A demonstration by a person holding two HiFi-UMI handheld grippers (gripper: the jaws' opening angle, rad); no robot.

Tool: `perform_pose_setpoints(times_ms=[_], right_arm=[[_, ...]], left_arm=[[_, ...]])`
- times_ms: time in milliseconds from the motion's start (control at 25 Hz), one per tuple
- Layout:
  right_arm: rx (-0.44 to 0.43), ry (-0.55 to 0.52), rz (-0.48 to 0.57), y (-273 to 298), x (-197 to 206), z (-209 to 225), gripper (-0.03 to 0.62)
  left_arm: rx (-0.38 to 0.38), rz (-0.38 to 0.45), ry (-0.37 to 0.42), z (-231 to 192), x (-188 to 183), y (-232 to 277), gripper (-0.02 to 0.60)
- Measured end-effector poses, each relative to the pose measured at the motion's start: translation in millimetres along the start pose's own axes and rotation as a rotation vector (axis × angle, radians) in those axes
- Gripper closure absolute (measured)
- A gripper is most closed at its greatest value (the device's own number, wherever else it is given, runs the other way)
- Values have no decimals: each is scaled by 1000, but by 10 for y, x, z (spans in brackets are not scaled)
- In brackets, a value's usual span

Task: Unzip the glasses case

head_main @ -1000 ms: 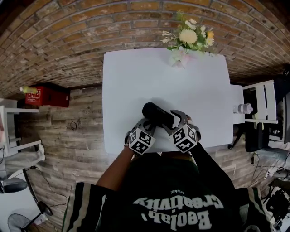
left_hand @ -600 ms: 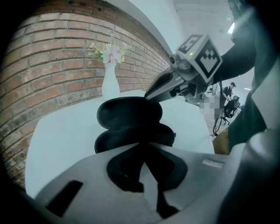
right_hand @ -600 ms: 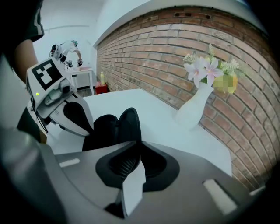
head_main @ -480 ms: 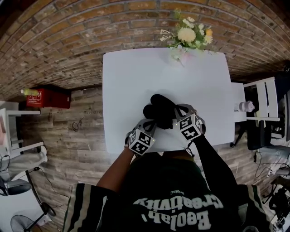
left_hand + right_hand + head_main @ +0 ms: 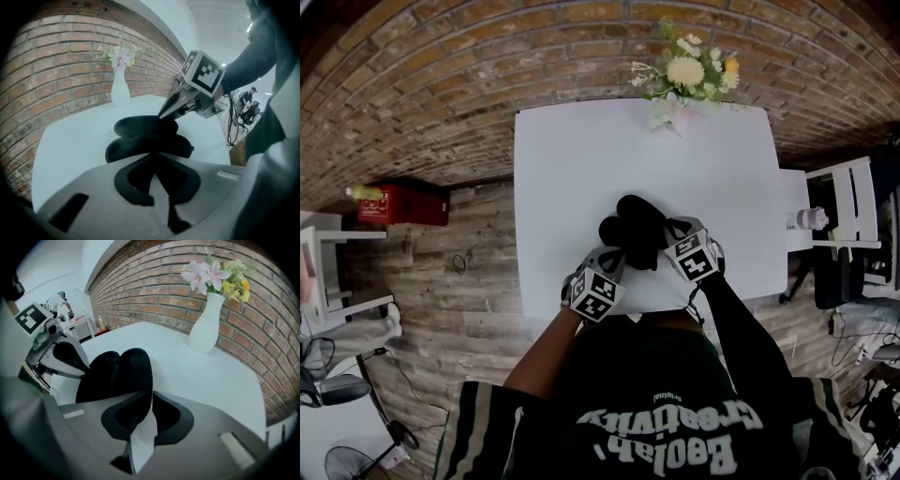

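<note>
Glasses case lies by the near edge of the bench, its two black halves already gaping. Left tongs are clenched on its near-left end. The right tongs, whose jaws have just eased slightly apart, pinch its rim on the right. Best to keep the left as a steady anchor and draw the right low along the seam, without lifting the case.
</note>
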State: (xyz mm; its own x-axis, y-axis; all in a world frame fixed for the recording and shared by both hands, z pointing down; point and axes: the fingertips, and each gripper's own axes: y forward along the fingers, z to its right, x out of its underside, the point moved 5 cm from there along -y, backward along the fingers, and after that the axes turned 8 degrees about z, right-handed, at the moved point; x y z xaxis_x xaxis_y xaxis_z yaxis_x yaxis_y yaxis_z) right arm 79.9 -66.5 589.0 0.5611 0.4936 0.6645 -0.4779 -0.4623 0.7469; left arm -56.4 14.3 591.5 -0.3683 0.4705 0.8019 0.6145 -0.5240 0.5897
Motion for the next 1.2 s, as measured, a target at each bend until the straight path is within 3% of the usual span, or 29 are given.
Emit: perform_pose_setpoints(times_ms=[80, 280, 560, 760, 1200], right_arm=[[1, -18, 18, -51, -17, -21, 499], [14, -10, 114, -263, -207, -94, 476], [164, 31, 338, -706, -553, -71, 473], [257, 64, 490, -1053, -777, -157, 471], [423, 123, 731, -1950, -1072, -365, 468]], left_arm=[[5, 9, 6, 18, -29, 2, 576], [10, 53, 21, 55, -142, -33, 577], [-8, 131, 45, 11, -356, -244, 568], [-61, 241, 56, -148, -660, -533, 548], [-190, 537, 115, -357, -1704, -1347, 493]])
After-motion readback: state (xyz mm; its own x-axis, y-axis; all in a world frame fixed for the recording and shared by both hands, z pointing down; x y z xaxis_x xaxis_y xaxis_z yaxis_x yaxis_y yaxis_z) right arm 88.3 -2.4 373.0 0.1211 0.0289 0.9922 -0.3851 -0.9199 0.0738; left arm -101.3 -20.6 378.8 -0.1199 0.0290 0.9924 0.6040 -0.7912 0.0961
